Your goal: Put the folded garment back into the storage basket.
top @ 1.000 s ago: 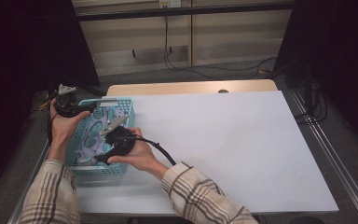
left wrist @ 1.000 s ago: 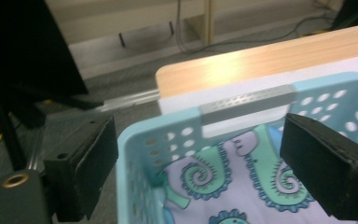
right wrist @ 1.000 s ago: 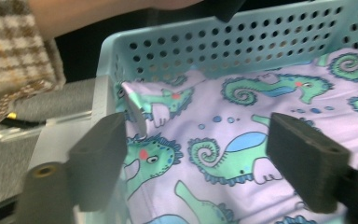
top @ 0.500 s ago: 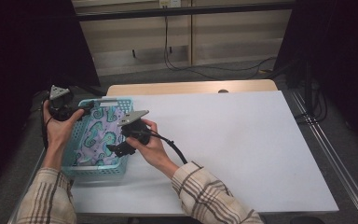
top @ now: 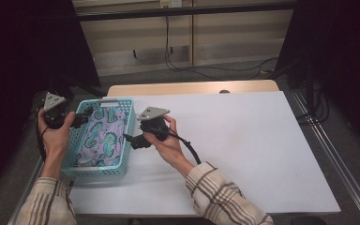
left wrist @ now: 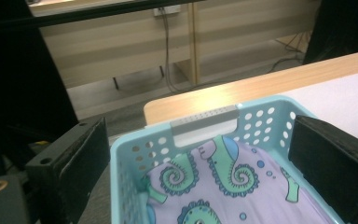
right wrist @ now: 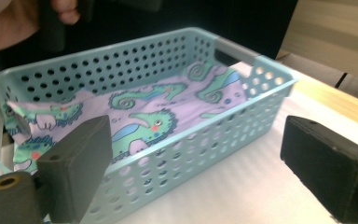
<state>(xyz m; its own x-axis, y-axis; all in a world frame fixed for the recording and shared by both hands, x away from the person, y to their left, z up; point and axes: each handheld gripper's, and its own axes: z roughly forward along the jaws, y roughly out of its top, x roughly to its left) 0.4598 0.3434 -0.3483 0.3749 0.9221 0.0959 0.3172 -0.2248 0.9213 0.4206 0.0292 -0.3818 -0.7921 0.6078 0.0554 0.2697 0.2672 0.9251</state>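
One light-blue perforated basket (top: 122,136) sits at left of the high view, on the left end of the white table (top: 243,150). Purple cloth (top: 101,138) with green seahorse print lies inside it, covering the bottom. Left gripper (top: 77,119) held at the basket's far left corner, jaws wide apart and straddling that corner in its own view, gripping nothing. Right gripper (top: 130,140) just beside the basket's right wall, jaws spread, empty. Plaid sleeves (top: 225,197) enter at lower frame. Tan wall panels (top: 178,33) and cables at top.
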